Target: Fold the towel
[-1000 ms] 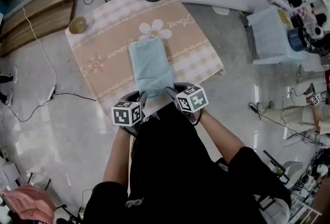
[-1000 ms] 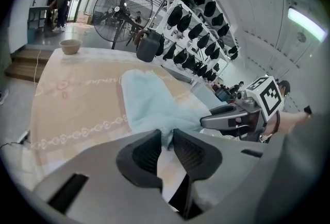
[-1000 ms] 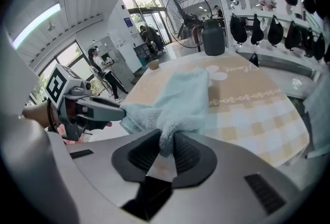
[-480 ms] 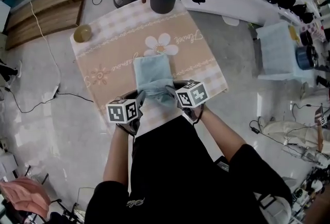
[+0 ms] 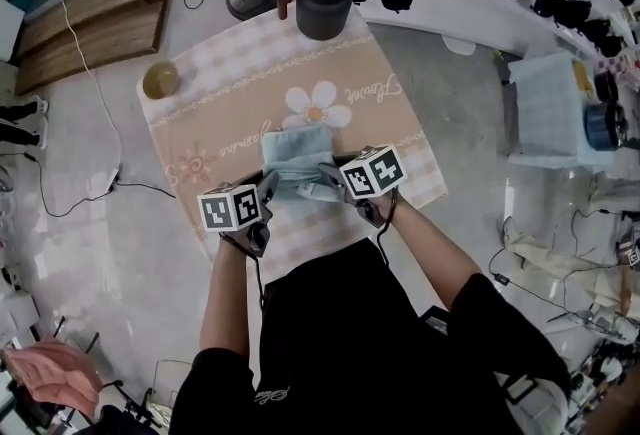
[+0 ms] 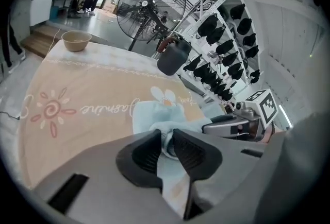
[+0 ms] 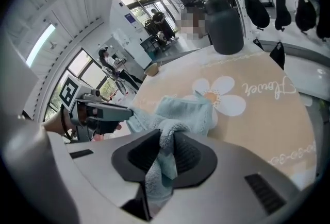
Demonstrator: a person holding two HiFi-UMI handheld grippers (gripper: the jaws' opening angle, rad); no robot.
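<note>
Though still in jaws, towel point(image 5: 296, 145) now shorter

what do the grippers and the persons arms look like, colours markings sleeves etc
The left gripper and right gripper match: grey plastic bodies, tongs lined with black ribbed pads, and a white cube with black square markers on each. A thin dark cable trails from each. The person wears a black short-sleeved top with small pale lettering; the forearms are bare.
</note>
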